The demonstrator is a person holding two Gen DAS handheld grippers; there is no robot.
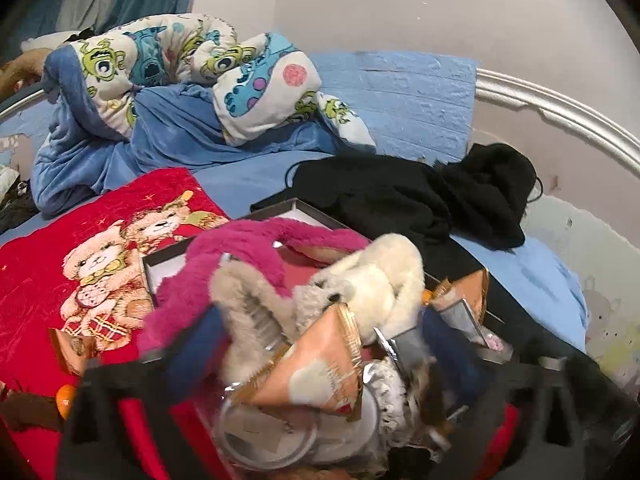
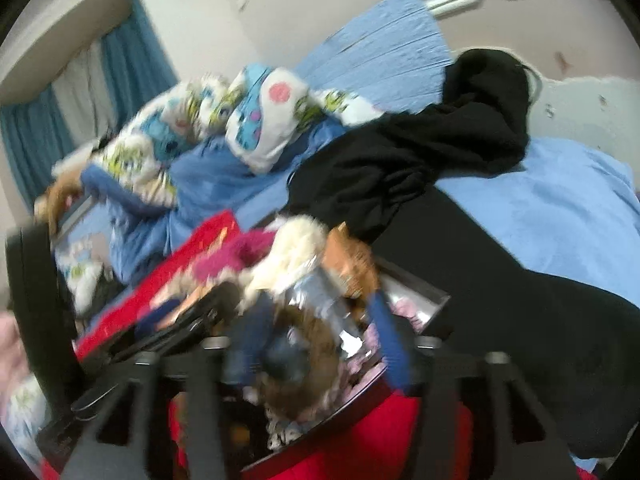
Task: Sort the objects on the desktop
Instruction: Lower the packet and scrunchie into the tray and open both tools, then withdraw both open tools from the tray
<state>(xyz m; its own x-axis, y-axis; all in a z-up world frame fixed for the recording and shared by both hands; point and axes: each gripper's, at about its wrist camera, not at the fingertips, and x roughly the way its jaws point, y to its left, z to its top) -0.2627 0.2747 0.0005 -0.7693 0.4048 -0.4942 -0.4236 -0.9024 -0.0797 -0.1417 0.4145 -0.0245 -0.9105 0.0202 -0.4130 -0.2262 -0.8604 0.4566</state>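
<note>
A dark-rimmed tray [image 1: 166, 258] on the bed holds a heap of small things. In it lie a magenta fluffy piece [image 1: 256, 248], cream fluffy pieces [image 1: 384, 276], an orange triangular packet [image 1: 320, 372] and a clear round lid [image 1: 264, 436]. My left gripper [image 1: 320, 344] is open wide, and its blue fingers [image 1: 192, 344] stand on either side of the heap without pressing it. The right wrist view is blurred. There my right gripper [image 2: 316, 340] is open over the same tray [image 2: 424, 304], its blue fingers [image 2: 386, 340] apart around a brown furry piece [image 2: 308, 340].
The tray rests on a red teddy-bear blanket [image 1: 80, 264]. A black garment [image 1: 400, 200] lies just behind it and to the right. A cartoon quilt [image 1: 180, 64] is bunched at the back on the blue sheet [image 1: 532, 276]. A wall runs behind.
</note>
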